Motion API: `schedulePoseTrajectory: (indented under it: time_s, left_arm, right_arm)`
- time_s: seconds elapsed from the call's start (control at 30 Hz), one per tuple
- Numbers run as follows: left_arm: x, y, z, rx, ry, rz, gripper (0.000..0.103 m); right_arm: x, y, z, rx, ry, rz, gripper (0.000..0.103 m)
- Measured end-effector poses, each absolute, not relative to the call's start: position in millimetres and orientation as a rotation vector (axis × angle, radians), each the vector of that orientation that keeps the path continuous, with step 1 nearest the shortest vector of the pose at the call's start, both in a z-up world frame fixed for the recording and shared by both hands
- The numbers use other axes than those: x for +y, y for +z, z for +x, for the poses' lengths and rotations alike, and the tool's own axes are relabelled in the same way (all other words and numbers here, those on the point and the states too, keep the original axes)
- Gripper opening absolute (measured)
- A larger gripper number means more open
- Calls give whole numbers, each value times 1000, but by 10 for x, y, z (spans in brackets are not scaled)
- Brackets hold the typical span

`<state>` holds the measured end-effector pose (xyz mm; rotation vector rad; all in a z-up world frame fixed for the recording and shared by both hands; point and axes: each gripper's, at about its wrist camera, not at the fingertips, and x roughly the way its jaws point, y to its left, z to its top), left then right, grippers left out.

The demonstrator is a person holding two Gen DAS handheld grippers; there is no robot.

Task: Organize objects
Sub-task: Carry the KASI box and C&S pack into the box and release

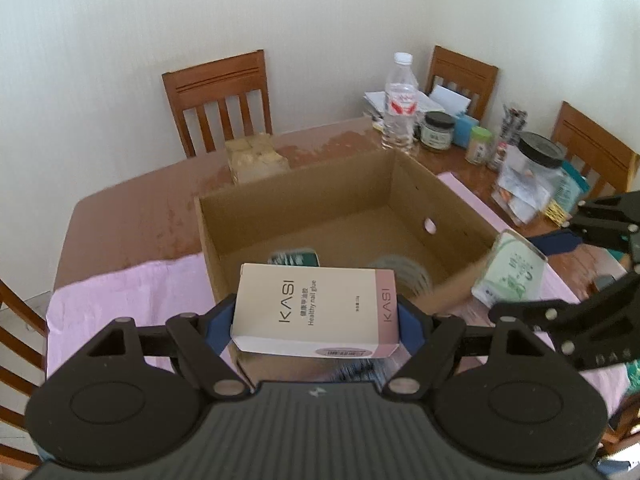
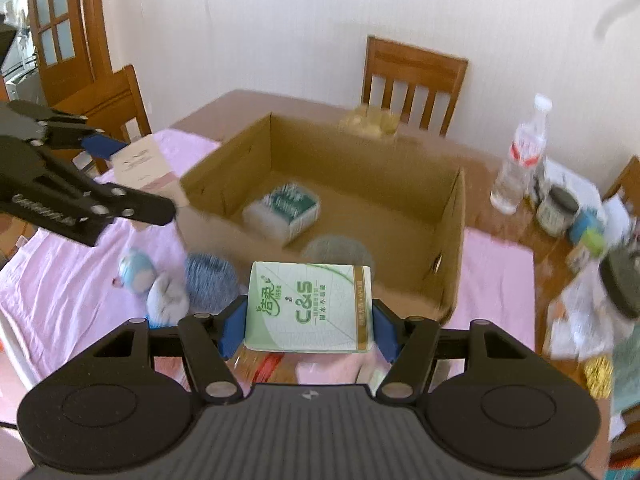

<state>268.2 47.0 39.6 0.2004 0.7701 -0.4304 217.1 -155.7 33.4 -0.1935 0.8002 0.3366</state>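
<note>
the left gripper (image 1: 315, 322) is clamping a kasi nail glue box (image 1: 316, 310) across its short ends, blue fingers (image 1: 219, 322) pressing on both sides, and is holding it in the air just in front of the near wall of the open cardboard box (image 1: 404, 184). the right gripper (image 2: 309, 322) is clenching a green and white tissue pack (image 2: 310, 308) the same way, hanging it over the pink cloth (image 2: 496, 280) near that box's front edge.

the nail glue box is looking light and stiff, a thin card carton that is likely to dent if squeezed hard; gripping it at the ends, as now, is seeming sound, since the flat faces are giving the pads a square seat. it is white with a dusty pink band and end, grey lettering, and a barcode label on the side facing the camera.

the tissue pack is looking light and soft, with a slick plastic wrap that may be sliding or bulging under pressure; holding it across the middle of its sides is seeming best. it is pale green with a leaf pattern, green lettering and a gold strip along one edge.

inside the cardboard box a dark green and white packet (image 2: 286, 206) and a grey round thing (image 2: 336, 250), too blurred to name, are already lying on the floor.
</note>
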Motion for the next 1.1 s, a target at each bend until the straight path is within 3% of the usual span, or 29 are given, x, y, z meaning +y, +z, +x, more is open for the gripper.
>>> schedulePoseTrajectory:
  time_s: [0.13, 0.23, 0.43, 1.1]
  left_arm:
    - [396, 364, 2896, 776, -410, 190, 80]
    - [386, 304, 2995, 782, -394, 170, 91]
    - [449, 182, 3037, 828, -373, 133, 96]
    - [574, 102, 2834, 823, -256, 163, 99]
  right_arm:
    - [-1594, 372, 2395, 786, 336, -182, 68]
    - [-1614, 386, 2534, 780, 341, -187, 68]
    - [-1666, 347, 2781, 788, 347, -191, 68]
    - [-1661, 115, 3590, 803, 335, -279, 71]
